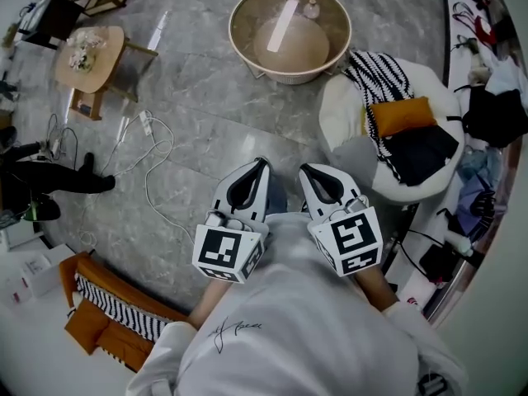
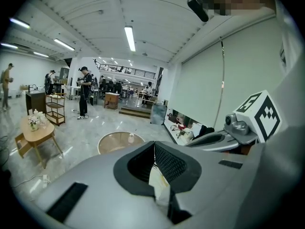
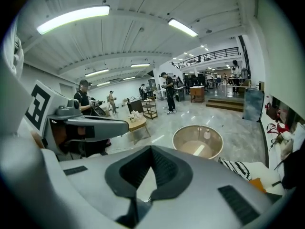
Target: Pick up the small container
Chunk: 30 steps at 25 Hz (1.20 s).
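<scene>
The small container (image 1: 311, 8) is a clear little bottle standing on the far side of a round glass-topped table (image 1: 247, 31), ahead of me on the floor. It also shows in the left gripper view as a small container (image 2: 130, 138) and in the right gripper view as a small container (image 3: 207, 134). Both grippers are held close to my chest, well short of the table. My left gripper (image 1: 263, 164) has its jaws together with nothing held. My right gripper (image 1: 304, 170) is shut and empty too. Their tips point toward the table.
A white beanbag seat (image 1: 346, 114) with a striped blanket, an orange cushion and dark cloth sits right of the table. A wooden side table (image 1: 89, 56) with flowers stands at the left, near white cables (image 1: 153, 143) on the floor. An orange chair (image 1: 103, 324) is near left. People (image 2: 85, 92) stand far off.
</scene>
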{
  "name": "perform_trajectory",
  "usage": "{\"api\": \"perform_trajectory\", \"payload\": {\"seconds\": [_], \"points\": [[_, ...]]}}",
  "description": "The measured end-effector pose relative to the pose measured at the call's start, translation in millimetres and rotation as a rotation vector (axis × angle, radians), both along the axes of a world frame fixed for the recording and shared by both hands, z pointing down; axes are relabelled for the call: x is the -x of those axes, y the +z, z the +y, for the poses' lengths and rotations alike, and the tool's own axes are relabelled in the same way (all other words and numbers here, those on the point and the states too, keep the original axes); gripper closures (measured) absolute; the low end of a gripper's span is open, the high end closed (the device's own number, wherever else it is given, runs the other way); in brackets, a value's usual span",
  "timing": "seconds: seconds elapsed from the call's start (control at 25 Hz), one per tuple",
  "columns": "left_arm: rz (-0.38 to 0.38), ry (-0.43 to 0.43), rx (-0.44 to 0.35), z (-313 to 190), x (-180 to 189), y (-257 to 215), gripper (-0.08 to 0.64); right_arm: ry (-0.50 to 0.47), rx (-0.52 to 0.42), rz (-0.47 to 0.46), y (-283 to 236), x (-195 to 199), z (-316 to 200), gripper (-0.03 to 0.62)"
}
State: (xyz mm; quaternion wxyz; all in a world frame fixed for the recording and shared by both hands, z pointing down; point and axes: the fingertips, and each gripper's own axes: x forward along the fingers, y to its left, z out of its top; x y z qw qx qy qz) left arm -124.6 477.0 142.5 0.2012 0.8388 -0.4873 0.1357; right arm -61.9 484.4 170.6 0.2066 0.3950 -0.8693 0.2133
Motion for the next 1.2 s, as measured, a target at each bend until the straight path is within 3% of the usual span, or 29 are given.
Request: {"api": "perform_trajectory", "payload": {"seconds": [0.32,0.52,0.84,1.2], "points": [[0.007,0.012,0.0,-37,33,-7,0.541,-0.004,0.021,0.04,-1,35,-36,0.577],[0.018,0.032,-0.016,-63,55,-12,0.541,0.041,0.008,0.05,-9,55,-61,0.577],[0.084,0.088,-0.029,-99,89,-16,0.541,0.119,-0.053,0.032,-25,84,-100,0.577],[0.087,0.102,-0.02,-116,125,-8,0.541,0.177,-0.13,-0.021,-43,103,-118,0.575]]}}
